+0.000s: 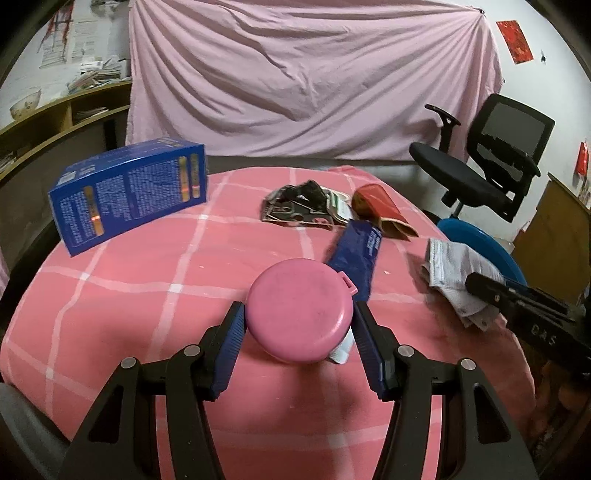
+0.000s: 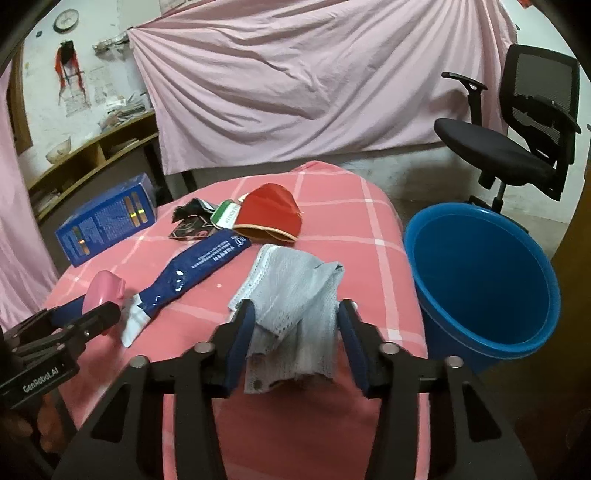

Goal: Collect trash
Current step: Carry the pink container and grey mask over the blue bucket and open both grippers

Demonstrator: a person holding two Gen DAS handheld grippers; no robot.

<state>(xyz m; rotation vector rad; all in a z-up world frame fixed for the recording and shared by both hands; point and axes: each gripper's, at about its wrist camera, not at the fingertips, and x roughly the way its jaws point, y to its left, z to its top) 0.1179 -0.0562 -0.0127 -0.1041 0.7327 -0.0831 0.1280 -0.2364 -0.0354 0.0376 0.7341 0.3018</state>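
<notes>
L fingers (image 1: 299, 328): clamped on pink round case (image 1: 301, 310), lifted off the counter (image 1: 110, 295).
R fingers (image 2: 295, 325): narrow gap, grey mask (image 2: 291, 295) between them; can't tell if pads bite.
Bin (image 2: 484, 280): blue, just R of counter edge.
Do it well: pinch mask's middle firmly before lifting, then swing R over the rim; watch dangling cloth.

A wrinkled pink sheet (image 2: 314, 85) hangs across the back wall. A black mesh office chair (image 2: 517, 125) stands on the grey floor at right. At left, a wooden shelf unit (image 2: 92, 155) holds papers and a bowl (image 2: 59, 151); a round clock (image 2: 66, 20) hangs above on the white wall.
</notes>
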